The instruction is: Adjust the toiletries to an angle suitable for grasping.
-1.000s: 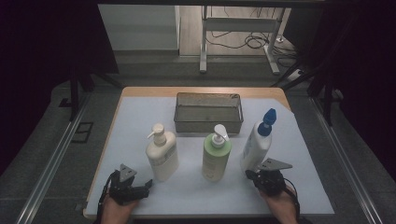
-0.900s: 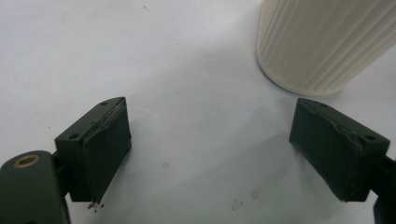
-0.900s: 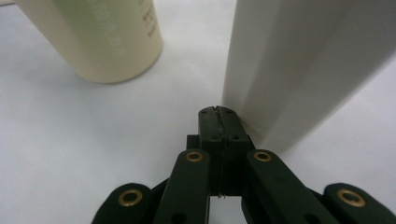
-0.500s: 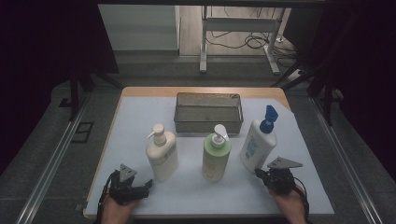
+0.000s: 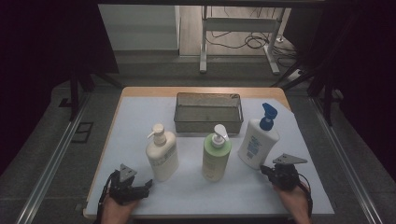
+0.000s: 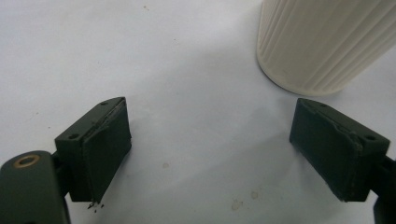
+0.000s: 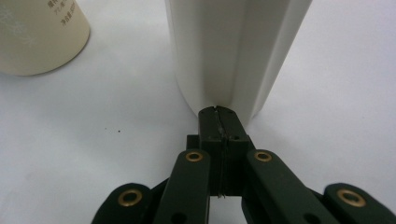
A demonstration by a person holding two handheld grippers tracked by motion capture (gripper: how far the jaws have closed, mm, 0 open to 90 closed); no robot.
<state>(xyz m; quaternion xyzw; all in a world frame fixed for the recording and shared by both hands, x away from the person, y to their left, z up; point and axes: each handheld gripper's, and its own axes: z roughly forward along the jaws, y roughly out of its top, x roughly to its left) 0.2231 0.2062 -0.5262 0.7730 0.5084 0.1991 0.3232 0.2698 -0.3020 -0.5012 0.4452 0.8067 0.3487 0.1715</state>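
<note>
Nudging the blue-capped bottle (image 5: 257, 143) at the table's right, the right gripper (image 7: 219, 114) had its fingers pressed together against the base, probably needing them spread to grab it next.

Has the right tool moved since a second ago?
Yes. In the high view the right tool, jaws shut, has slid rightward along the table's near edge, off the blue-capped bottle and farther from the wire basket.

A: Cream bottle (image 6: 322, 42) near left: ribbed plastic, matt. White bottle (image 7: 236, 51) right: smooth plastic, slight sheen.

B: Basket (image 5: 208, 112) far: wire mesh metal. Table cover (image 5: 140, 116): matt, pale, lightly speckled.
</note>
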